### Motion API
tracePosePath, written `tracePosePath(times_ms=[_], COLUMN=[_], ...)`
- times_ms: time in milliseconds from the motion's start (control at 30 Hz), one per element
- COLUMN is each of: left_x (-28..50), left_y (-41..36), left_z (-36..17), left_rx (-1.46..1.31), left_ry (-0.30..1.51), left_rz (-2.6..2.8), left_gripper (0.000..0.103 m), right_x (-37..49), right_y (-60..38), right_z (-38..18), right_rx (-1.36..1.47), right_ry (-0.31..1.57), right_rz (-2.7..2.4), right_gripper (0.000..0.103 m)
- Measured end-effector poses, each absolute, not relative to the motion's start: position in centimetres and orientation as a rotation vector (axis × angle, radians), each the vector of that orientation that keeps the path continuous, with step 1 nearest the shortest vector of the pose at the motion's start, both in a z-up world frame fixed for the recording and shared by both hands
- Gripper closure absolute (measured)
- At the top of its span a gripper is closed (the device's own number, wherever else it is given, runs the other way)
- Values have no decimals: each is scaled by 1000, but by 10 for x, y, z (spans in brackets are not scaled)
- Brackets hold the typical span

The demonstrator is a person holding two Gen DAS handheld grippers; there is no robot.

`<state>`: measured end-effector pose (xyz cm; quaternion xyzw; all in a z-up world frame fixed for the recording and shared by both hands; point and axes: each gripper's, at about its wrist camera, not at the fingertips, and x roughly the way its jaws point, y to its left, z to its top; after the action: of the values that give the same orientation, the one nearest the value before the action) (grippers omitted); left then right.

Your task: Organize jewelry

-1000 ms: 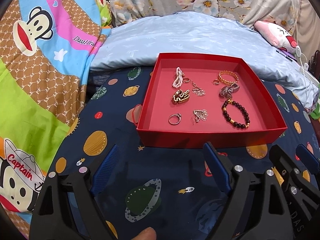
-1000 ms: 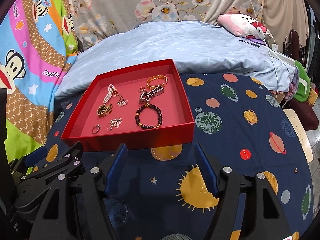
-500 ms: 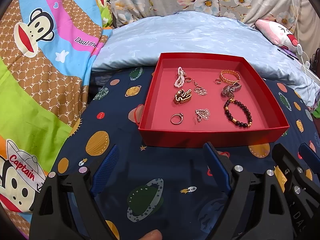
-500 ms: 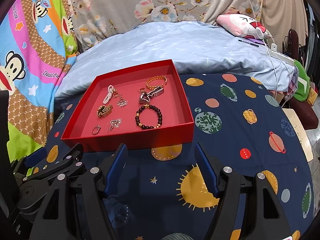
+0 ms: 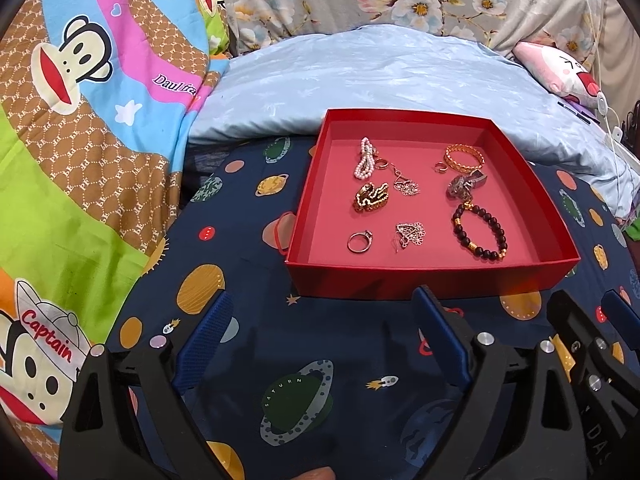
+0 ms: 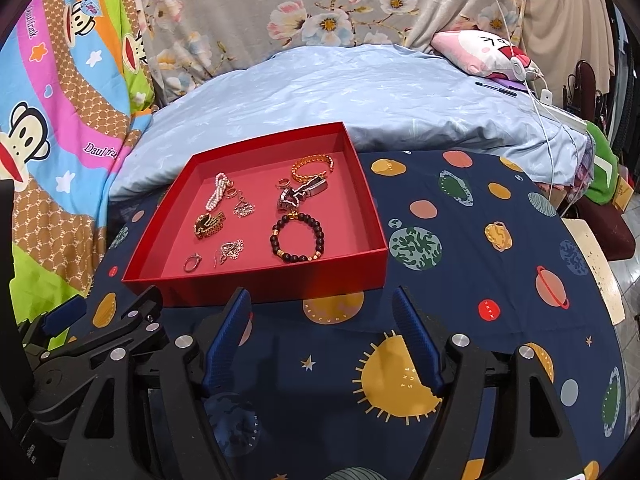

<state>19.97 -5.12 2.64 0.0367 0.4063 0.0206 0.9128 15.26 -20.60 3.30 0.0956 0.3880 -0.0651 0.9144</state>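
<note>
— Planet-print cloth (image 6: 460, 288) covered the surface under you, and nearest the cameras your left gripper (image 5: 320, 340) and right gripper (image 6: 322, 340) hovered side by side, both with fingers spread wide and nothing between them.

— And the jewelry?

— All of it lay in the red box (image 5: 400, 280), just beyond your fingertips. At its near edge sat a ring (image 5: 359, 241), a filigree earring (image 5: 410, 235) and the dark bead bracelet (image 5: 480, 232). Farther in were the gold chain piece (image 5: 371, 197), a second filigree earring (image 5: 405, 186) and a silvery clasp-like piece (image 5: 466, 184); at the far wall, the pearl strand (image 5: 365, 158) and the gold bangle (image 5: 464, 159).

— Sorted, or waiting?

— You couldn't have told: the pieces lay apart, which suits a finished layout as well as a spread awaiting work.

— Any handling advice?

— Had you reached in, I'd judge you should have cleared the near wall from above, narrowed the fingers around one piece, and kept off neighbours. Beyond the box lay a pale blue pillow (image 5: 380, 76).
</note>
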Motion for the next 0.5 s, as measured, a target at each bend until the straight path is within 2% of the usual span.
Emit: tracePosePath(times_ms=[500], left_x=[201], left_y=[-50], left_z=[27], left_rx=[72], left_ry=[841], left_rz=[43], left_gripper=[14], right_x=[154], right_y=[-205], right_z=[33], right_rx=[196], right_ry=[799], right_rz=[-142], right_gripper=[29])
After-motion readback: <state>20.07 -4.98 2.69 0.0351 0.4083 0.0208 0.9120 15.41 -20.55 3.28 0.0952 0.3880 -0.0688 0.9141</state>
